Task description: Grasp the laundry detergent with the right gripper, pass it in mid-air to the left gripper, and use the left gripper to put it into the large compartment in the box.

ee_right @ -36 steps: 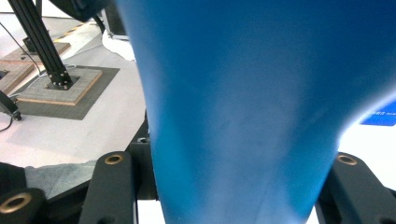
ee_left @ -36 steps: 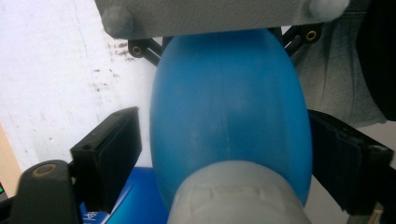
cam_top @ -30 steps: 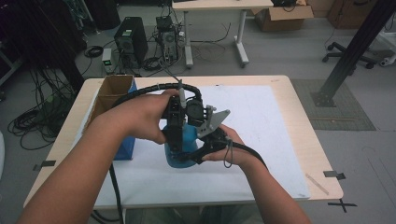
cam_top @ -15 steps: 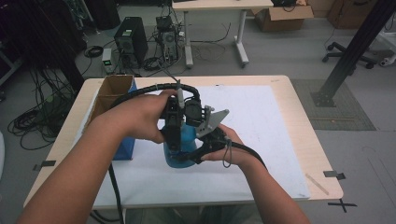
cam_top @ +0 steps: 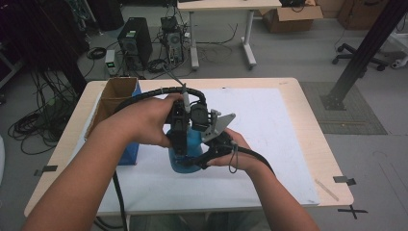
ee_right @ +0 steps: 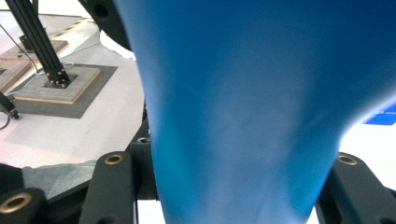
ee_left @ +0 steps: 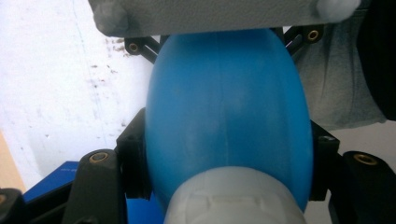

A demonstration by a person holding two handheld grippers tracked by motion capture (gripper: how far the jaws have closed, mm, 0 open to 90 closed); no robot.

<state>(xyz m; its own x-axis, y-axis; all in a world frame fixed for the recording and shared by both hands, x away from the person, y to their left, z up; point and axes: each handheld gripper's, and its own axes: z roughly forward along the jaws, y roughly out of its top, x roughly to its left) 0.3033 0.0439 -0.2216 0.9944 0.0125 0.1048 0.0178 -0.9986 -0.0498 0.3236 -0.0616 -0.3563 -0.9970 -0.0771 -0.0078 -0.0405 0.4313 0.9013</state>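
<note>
blue bottle [ee_left: 226, 112] clamped between left claw [ee_left: 226, 163] pads (just closed); right claw [ee_right: 238, 186] grips its neck.

Blue bottle [cam_top: 188, 153] with a whitish cap [ee_left: 233, 198], clasped between black jaws. Beneath the bottle, a white mat [cam_top: 269, 139] flecked with brownish specks, on a pale wood table [cam_top: 315, 125]. Left of the bottle, a blue box [cam_top: 130, 153] and a brown cardboard box [cam_top: 115, 96].

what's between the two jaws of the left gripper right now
The blue bottle: in the left gripper view its rounded body sits between the two black jaws of the left gripper, which press on both sides.
</note>
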